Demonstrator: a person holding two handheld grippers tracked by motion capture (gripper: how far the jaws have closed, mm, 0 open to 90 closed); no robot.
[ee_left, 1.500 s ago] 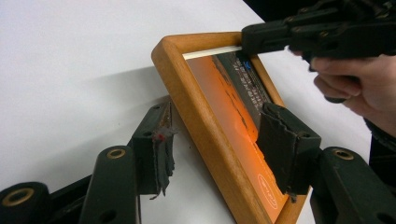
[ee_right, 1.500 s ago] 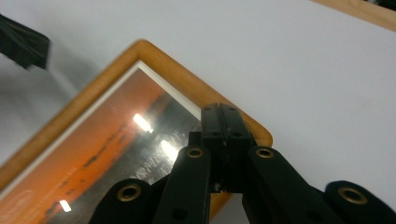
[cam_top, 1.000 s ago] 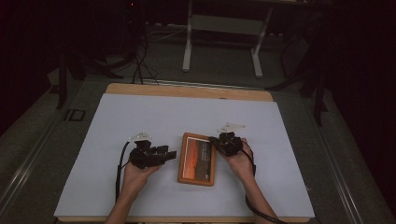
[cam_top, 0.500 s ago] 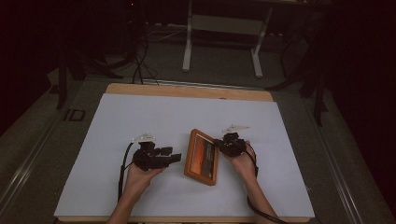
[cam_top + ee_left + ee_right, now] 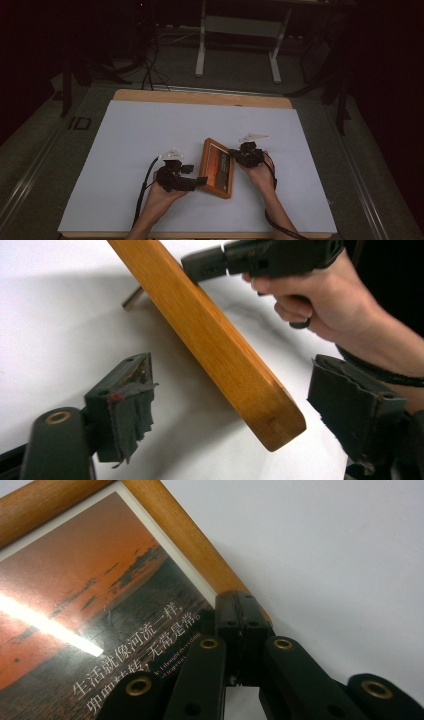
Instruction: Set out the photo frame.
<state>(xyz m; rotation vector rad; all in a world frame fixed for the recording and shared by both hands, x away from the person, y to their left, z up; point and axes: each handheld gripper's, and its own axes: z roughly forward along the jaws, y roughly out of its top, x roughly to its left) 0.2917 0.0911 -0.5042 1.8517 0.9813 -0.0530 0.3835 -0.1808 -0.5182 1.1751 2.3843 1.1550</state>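
Frame, wooden, stands tilted on the white table, between the two grippers, near the person's edge. From the high view it leans with its picture side toward the right gripper, which is clamped on its right edge. The right gripper view adds detail: an orange sunset print with Chinese text under glass, and the black jaws pinched together on the wooden rim. The left gripper view shows the frame's plain side edge and a stand leg behind it. The left gripper has just been opening; its jaws stand wide apart, the frame's corner between them, the pads off the wood.
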